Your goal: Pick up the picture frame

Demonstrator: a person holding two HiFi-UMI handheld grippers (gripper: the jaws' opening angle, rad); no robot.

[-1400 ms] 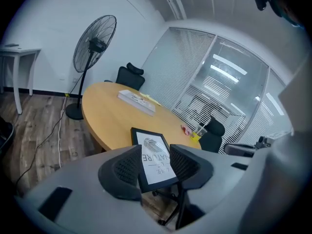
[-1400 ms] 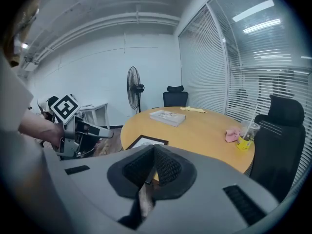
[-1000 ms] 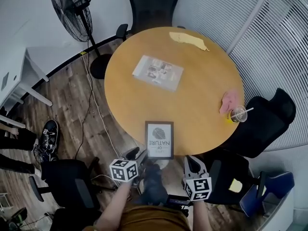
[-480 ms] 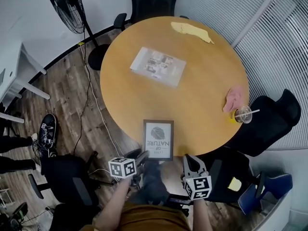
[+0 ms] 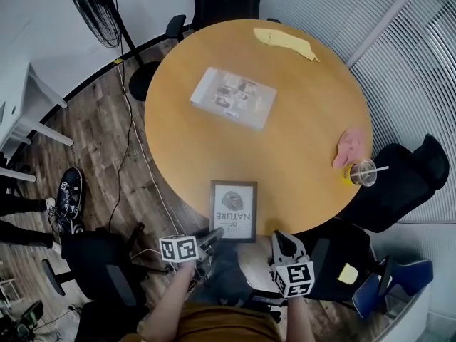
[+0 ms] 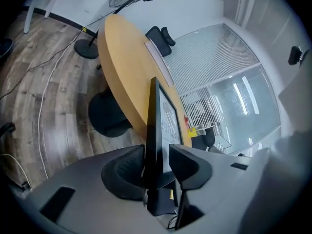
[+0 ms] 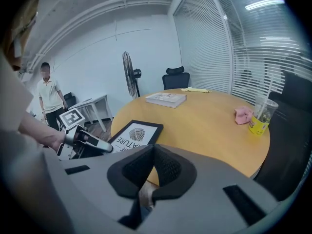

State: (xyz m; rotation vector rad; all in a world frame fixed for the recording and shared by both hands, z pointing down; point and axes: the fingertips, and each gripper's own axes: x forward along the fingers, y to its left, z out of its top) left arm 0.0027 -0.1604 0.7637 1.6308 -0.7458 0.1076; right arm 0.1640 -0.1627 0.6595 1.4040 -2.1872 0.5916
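Observation:
The black picture frame with a white print lies flat at the near edge of the round wooden table. My left gripper reaches its near left corner. In the left gripper view the frame's black edge stands between the closing jaws of the left gripper. One jaw lies against the frame and a narrow gap shows at the other. My right gripper hangs below the table edge, right of the frame. In the right gripper view the right gripper is shut on nothing, and the frame lies ahead on the left.
A book lies mid-table, a yellow cloth at the far edge, a pink cloth and a plastic cup with a straw at the right. Office chairs ring the table. A fan and a person stand at the left.
My left gripper has rolled and sunk toward the frame's near left corner, and the frame's edge now sits between its jaws. The right gripper has dropped a little.

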